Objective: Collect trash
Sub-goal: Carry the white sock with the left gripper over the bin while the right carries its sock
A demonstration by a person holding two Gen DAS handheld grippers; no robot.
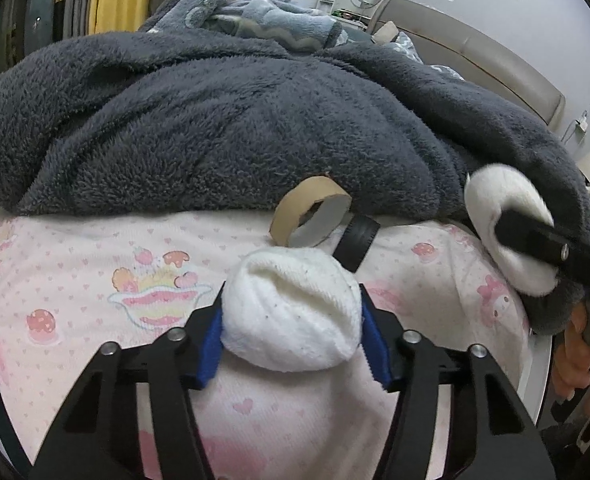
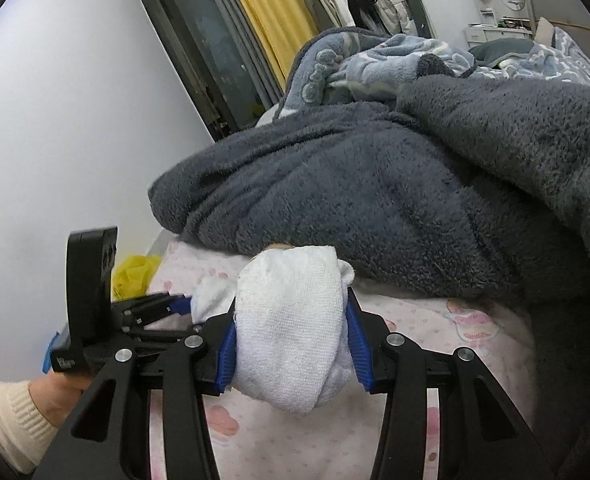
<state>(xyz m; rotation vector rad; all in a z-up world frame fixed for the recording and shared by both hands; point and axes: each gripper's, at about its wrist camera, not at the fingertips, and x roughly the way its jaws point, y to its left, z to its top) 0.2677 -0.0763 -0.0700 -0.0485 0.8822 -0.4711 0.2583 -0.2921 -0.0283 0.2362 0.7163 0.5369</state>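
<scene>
A white rolled sock (image 1: 291,300) lies on the pink patterned sheet (image 1: 75,280), and my left gripper (image 1: 291,332) has its blue pads (image 1: 211,344) pressed on both its sides. Just beyond it rest an empty cardboard tube (image 1: 311,220) and a black strap (image 1: 357,242) at the blanket's edge. In the right wrist view my right gripper (image 2: 293,344) is shut on a second white sock (image 2: 291,328), lifted off the sheet. That sock (image 1: 499,216) also shows at the right of the left wrist view.
A thick dark grey fleece blanket (image 1: 235,120) is heaped across the bed behind the socks, with a blue patterned blanket (image 2: 383,60) further back. A yellow bag (image 2: 133,276) lies beside the bed by the white wall. A person's hand (image 2: 51,400) holds the left gripper.
</scene>
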